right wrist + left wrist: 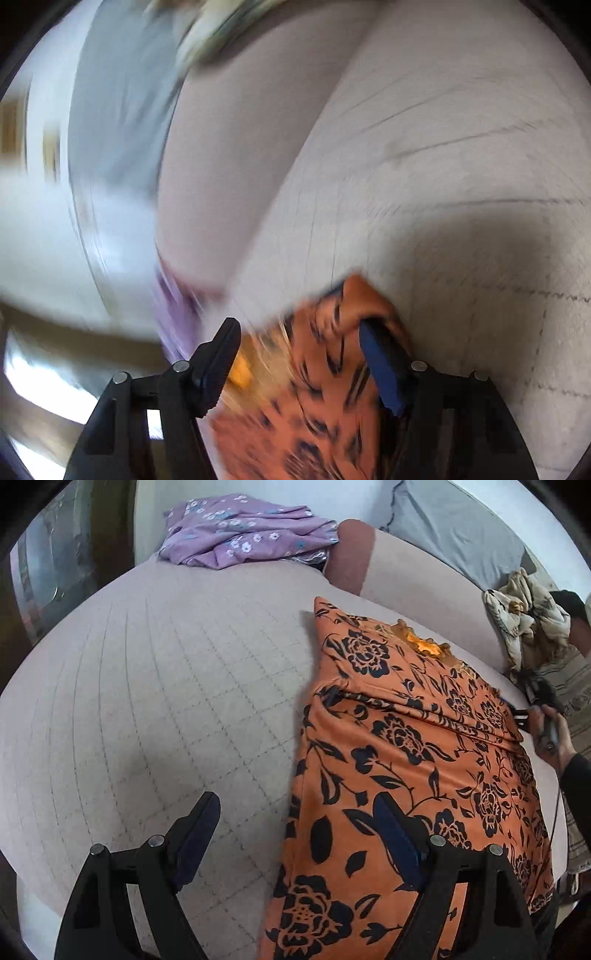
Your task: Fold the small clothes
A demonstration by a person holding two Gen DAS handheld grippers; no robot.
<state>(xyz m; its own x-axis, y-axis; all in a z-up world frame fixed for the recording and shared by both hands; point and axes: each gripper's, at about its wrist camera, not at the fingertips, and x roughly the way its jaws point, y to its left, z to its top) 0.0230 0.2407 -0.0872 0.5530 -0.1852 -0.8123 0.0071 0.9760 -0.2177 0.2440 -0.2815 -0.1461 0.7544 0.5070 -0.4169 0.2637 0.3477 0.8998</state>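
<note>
On the bed (pixel 166 686), the garment (pixel 406 760) lies part-folded at 3 o'clock. Left gripper (pixel 295 834) is spread, empty, over its edge. Right gripper (pixel 299 354) is spread astride its corner; blur hides contact. Risk: a loose pinch would drop the fold.

Not seeing any readable text, labels, brands or numbers anywhere, honestly; only flower prints showing on the clothes, and half of it blurring out anyway.
</note>
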